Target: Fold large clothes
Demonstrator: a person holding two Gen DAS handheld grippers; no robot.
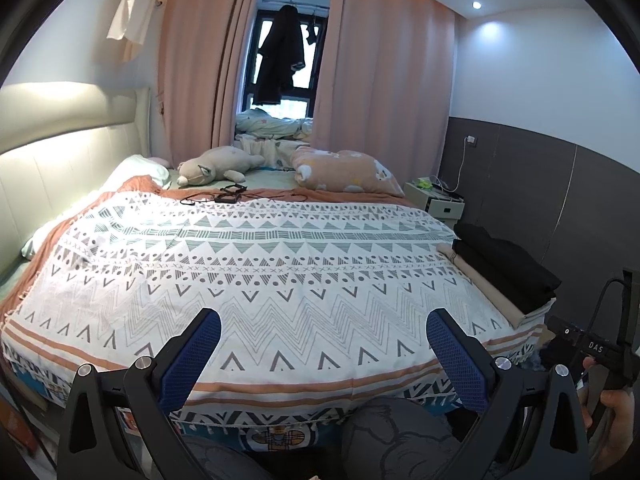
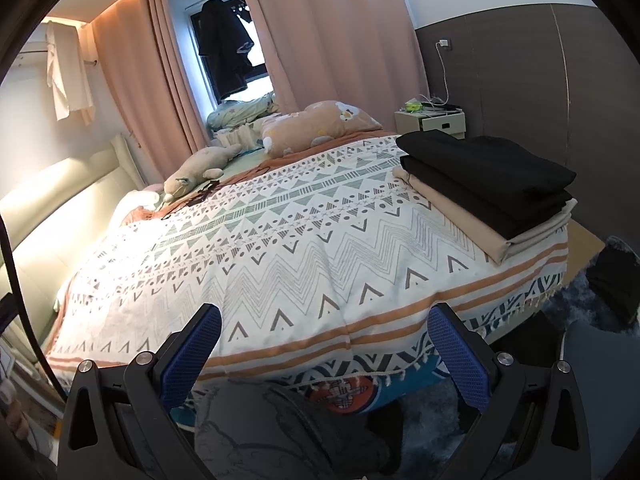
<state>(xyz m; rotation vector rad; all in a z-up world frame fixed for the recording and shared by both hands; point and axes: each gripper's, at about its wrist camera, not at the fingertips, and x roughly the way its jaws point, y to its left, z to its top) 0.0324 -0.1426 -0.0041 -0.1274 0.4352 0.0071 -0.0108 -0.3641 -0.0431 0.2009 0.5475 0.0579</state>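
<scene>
Left wrist view: left gripper (image 1: 322,334) is hanging spread wide, released, gripping nothing, blue pads (image 1: 188,360) hovering over the foot edge of the patterned bedspread (image 1: 256,264). Using the bedspread as landmark: the folded clothes stack (image 1: 506,274) is sitting on its far-right corner, black pieces on top of a beige one, likely parked there to be out of the way. A plush toy (image 1: 218,168) and a peach pillow (image 1: 346,172) are lying beyond its head edge. A black cable tangle (image 1: 222,196) is resting at its top border. The person's hand (image 1: 616,412) is holding the other gripper's handle off the right side of the bedspread. A grey trouser leg (image 1: 400,436) is showing below its foot edge.

Right wrist view: right gripper (image 2: 324,334) is likewise gaping, released, empty, aiming over the bedspread's foot corner. The stack is lying on the right corner, close ahead and to the right of this gripper. The nightstand (image 2: 434,120) is standing past the stack. No unfolded garment is lying on the bedspread, so I'm judging either the stack is finished work or the next piece is waiting out of view; cannot tell which.
</scene>
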